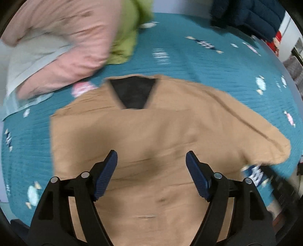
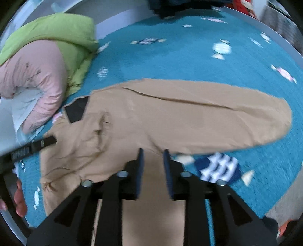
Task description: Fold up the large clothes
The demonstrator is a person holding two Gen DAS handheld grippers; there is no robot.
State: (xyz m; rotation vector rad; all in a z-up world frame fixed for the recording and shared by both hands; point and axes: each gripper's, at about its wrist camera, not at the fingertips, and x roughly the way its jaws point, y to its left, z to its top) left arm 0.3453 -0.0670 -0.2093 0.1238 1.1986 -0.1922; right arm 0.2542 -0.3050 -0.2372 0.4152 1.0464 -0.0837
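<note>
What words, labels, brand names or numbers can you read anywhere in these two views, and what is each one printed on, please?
Nothing can be read with certainty.
White lettering on the black strap at the left edge of the right wrist view: too blurred to read.
Candy-shaped prints on the teal bedspread: pictures only, no text.
Tan garment, pink quilt and green jacket: no visible label or print.

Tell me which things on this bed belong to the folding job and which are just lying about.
Job: tan long-sleeved garment with black neck lining, spread flat; left claw and right claw, both open above it.

Lying about: pink padded coat, green puffy jacket, dark navy quilted jacket, teal candy-print bedspread.
</note>
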